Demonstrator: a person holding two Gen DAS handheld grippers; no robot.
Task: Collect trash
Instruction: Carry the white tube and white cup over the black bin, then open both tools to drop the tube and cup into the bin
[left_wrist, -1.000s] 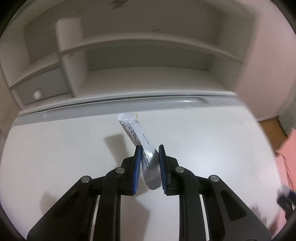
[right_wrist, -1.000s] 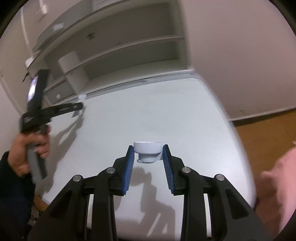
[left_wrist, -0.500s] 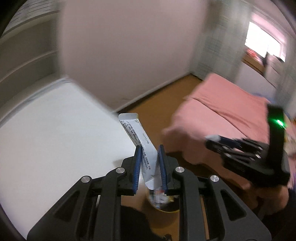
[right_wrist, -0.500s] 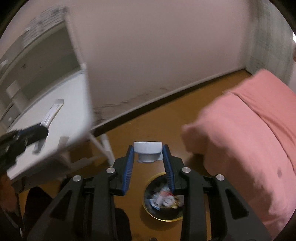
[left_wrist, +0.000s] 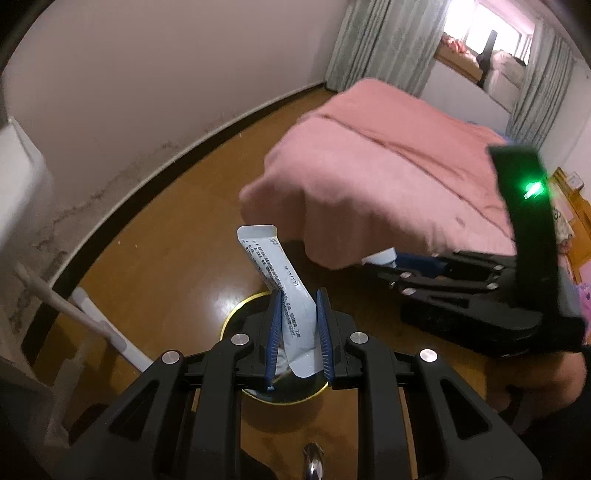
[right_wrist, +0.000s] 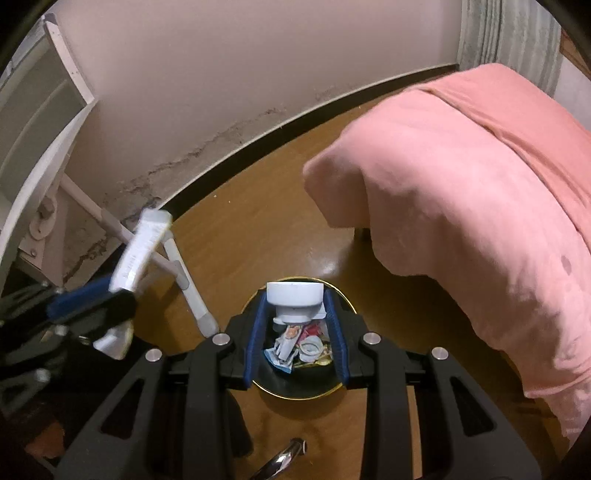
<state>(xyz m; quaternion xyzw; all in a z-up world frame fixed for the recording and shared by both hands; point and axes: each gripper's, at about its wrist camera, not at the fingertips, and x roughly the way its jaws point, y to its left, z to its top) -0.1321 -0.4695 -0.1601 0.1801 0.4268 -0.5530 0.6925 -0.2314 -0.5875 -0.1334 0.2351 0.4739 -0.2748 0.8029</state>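
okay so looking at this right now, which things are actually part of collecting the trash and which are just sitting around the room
Part of the job:
- white sachet, clamped in the left gripper
- white cap, clamped in the right gripper
- black bin with a gold rim on the floor, litter already inside

Just lying about:
- bed with pink cover
- white desk
- curtains
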